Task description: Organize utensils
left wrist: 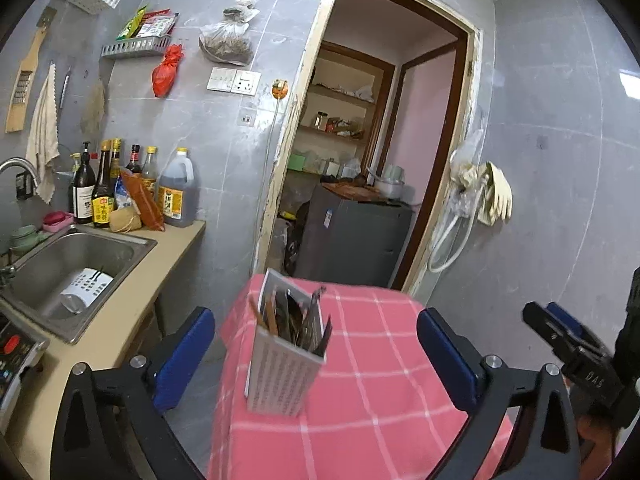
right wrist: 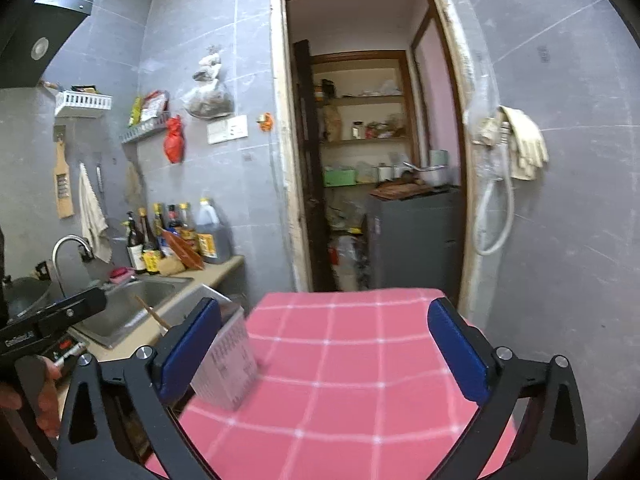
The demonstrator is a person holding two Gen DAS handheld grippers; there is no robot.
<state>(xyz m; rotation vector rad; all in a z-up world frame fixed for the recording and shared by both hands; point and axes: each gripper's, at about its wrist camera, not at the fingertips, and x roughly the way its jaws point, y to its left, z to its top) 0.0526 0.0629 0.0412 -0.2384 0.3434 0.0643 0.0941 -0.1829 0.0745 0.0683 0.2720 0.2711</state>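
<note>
A grey perforated utensil holder (left wrist: 286,354) stands upright on the pink checked tablecloth (left wrist: 380,360), near its left side. Chopsticks and several dark utensils stick out of its top. My left gripper (left wrist: 316,320) is open, its blue pads wide apart on either side of the holder and touching nothing. In the right wrist view the holder (right wrist: 230,364) is blurred and sits just behind the left blue finger. My right gripper (right wrist: 326,312) is open over the pink cloth (right wrist: 360,360) with nothing between its pads. It also shows at the right edge of the left wrist view.
Left of the table runs a beige counter (left wrist: 176,236) with a steel sink (left wrist: 136,240) that holds a white basket (left wrist: 86,286). Sauce bottles (left wrist: 104,188) stand behind the sink. Beyond the table a doorway opens onto a grey cabinet (left wrist: 352,236). A hose and gloves (left wrist: 496,196) hang on the right wall.
</note>
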